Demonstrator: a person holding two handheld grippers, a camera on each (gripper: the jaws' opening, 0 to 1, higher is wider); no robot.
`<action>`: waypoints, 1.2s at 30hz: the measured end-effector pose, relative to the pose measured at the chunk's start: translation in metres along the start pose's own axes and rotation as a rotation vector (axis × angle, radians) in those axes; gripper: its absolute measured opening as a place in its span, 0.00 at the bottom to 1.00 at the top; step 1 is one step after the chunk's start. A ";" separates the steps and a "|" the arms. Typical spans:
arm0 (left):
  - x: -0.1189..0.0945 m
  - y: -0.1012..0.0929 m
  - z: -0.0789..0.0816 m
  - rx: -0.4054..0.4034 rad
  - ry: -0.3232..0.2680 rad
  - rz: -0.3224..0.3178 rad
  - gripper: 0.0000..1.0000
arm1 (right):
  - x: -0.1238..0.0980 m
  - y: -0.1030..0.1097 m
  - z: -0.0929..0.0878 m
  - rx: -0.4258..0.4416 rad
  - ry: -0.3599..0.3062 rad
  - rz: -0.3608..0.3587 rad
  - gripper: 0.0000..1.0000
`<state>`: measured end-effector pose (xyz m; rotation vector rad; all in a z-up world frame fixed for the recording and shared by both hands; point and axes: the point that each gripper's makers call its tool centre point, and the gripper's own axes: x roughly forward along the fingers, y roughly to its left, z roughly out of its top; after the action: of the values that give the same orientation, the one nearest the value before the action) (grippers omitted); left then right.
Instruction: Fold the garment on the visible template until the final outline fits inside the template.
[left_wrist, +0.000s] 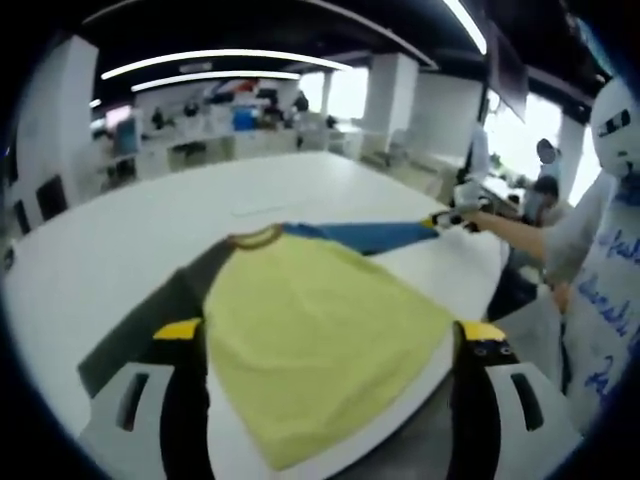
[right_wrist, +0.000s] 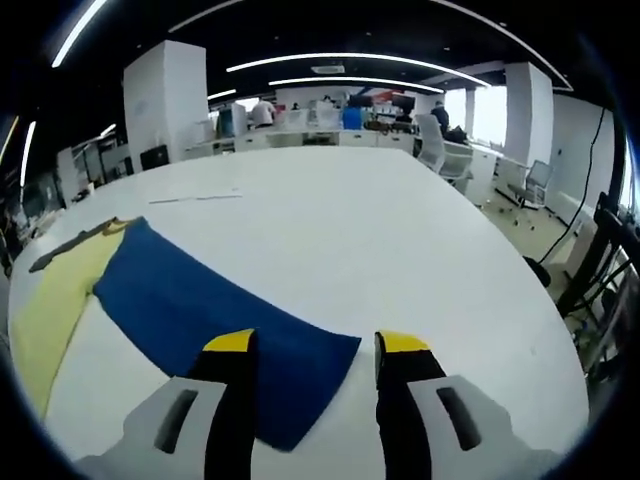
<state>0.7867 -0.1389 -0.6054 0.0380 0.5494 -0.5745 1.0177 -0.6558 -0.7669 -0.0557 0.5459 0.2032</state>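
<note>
Left gripper view: garment (left_wrist: 320, 330) lies flat, collar (left_wrist: 255, 237) pointing away.

I am working in an open-plan office: long ceiling light strips (right_wrist: 340, 62), white pillars (right_wrist: 165, 95), rows of cluttered desks (left_wrist: 215, 135), swivel chairs (right_wrist: 432, 140) beyond my big white table (right_wrist: 400, 230).

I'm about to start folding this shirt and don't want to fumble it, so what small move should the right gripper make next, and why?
Probably ease the right gripper forward and close on the end of the blue fabric sleeve. Its jaws stand open with the sleeve's cuff edge lying flat between them on the white table, stretched away from the yellow fabric shirt body. Nothing is gripped yet.
</note>
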 end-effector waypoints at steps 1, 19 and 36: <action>0.000 0.000 -0.001 0.000 0.002 0.001 0.98 | 0.000 0.000 0.000 0.002 0.001 -0.002 0.45; 0.003 0.001 -0.003 -0.015 0.016 0.009 0.98 | 0.001 -0.010 -0.009 0.011 0.021 -0.014 0.33; 0.001 0.001 -0.002 -0.018 0.016 0.017 0.97 | 0.006 -0.015 -0.009 -0.026 0.017 -0.038 0.22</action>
<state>0.7869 -0.1380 -0.6079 0.0300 0.5688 -0.5535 1.0217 -0.6697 -0.7777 -0.0933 0.5584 0.1735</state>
